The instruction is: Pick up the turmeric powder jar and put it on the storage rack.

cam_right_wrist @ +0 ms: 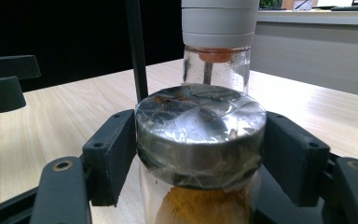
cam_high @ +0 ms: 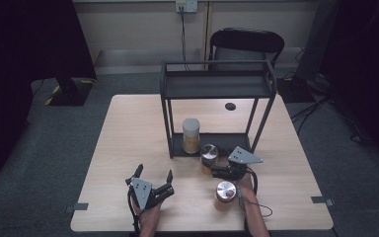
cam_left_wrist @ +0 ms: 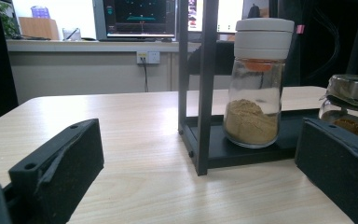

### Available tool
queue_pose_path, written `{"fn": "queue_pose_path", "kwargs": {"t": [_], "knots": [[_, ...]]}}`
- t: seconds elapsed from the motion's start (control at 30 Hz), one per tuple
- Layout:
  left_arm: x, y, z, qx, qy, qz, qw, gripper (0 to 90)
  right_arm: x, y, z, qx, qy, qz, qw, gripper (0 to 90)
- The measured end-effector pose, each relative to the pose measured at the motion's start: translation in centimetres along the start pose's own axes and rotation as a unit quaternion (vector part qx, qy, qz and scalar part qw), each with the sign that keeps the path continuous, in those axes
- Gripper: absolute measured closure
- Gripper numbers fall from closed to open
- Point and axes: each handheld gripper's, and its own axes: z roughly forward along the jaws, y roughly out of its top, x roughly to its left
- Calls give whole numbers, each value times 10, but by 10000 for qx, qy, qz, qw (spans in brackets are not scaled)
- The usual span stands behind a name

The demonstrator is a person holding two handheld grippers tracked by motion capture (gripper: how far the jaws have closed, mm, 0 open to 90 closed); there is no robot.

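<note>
The right gripper (cam_right_wrist: 200,154) clamps the metal lid (cam_right_wrist: 200,128) of 1 spice jar (cam_high: 208,159) at frame centre. The left gripper (cam_high: 154,178) stands wide open, empty, lower left. A lid-only grip risks the lid twisting loose.

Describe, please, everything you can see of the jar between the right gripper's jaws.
The jar is clear glass with a wide, round, shiny metal lid that looks wrapped in creased clear film, and orange-brown powder shows below the lid. It stands upright on the wooden table, just in front of the black rack's lower shelf. The right gripper has its black jaws pressed on either side of the lid. Behind it stands a taller grey-capped jar.
</note>
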Motion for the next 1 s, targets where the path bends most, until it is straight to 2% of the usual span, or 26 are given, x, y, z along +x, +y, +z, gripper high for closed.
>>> {"fn": "queue_pose_path", "kwargs": {"t": [0.43,1.0], "knots": [[0,0,0,-5,-4,2,10000,6,3,0,0,-20,-72,-58,10000,340],[1,0,0,1,-17,0,10000,6,5,2,1,-6,-132,-71,9999,345]]}}
